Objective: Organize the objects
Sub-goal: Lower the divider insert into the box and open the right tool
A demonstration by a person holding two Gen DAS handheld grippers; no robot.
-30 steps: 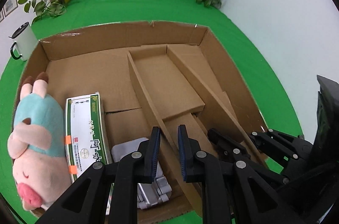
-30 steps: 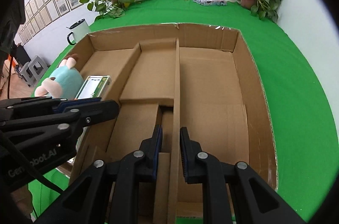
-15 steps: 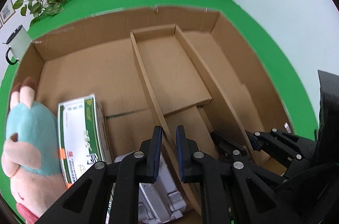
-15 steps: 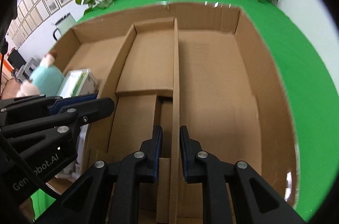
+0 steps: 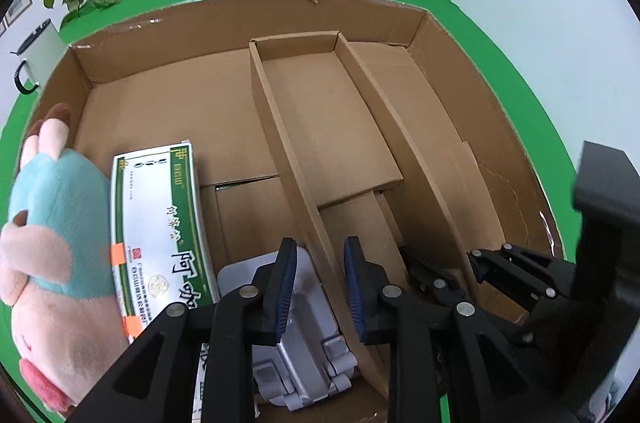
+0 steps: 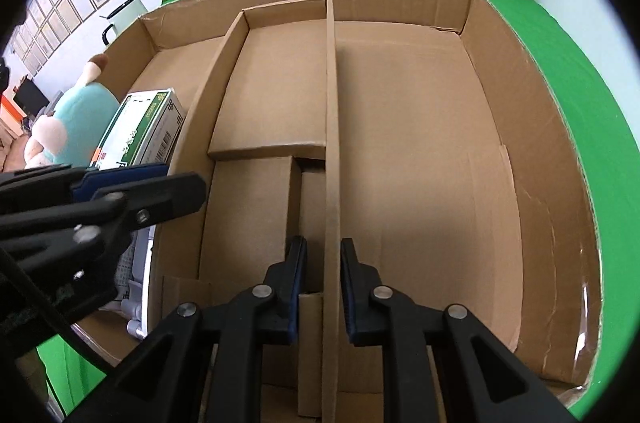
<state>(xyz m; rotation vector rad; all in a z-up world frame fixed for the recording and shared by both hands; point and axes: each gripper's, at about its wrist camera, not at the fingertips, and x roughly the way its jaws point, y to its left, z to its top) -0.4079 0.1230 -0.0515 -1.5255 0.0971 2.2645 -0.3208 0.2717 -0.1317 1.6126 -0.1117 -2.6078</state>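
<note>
Both grippers' jaws have parted since 0.5 s ago: left gripper (image 5: 320, 287) and right gripper (image 6: 323, 287) each released astride a thin cardboard divider (image 6: 331, 143) inside the box (image 6: 520, 71); light, bendable—judge gripping the top edge near its end.

In the cardboard box (image 5: 448, 35), left of the left divider (image 5: 280, 143): carton (image 5: 160, 223), plush toy (image 5: 52, 243) beyond it, metal case (image 5: 304, 335) nearest.
</note>
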